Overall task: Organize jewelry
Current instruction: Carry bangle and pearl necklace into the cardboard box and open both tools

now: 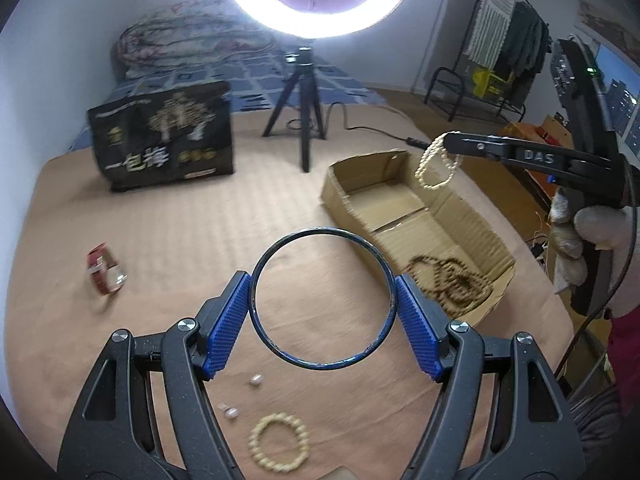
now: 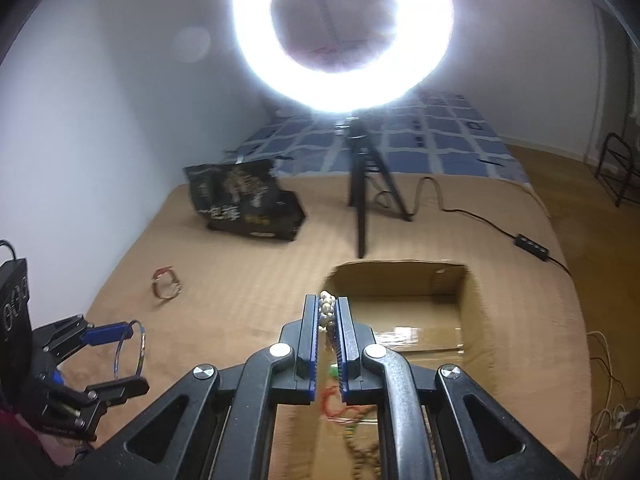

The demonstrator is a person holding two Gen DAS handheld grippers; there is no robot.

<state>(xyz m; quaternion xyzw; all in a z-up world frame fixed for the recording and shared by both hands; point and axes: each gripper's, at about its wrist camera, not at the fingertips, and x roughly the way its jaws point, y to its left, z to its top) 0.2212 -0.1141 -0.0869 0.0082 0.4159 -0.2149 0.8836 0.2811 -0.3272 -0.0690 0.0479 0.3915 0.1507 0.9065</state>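
The carrying surface is a bed covered by a tan blanket (image 1: 208, 240); a blue checked sheet (image 1: 248, 76) shows at its far end. Directly on the blanket, seen from the left wrist camera: an open cardboard box (image 1: 424, 208) ahead and to the right of the jaws, containing a dark bead necklace (image 1: 452, 280); a black printed bag (image 1: 164, 140) standing far ahead to the left; a black tripod (image 1: 298, 104) far ahead; a red watch (image 1: 105, 270) left of the jaws; a cream bead bracelet (image 1: 279, 442) below and behind the jaws, with small pale earrings (image 1: 240, 396) just beside it.
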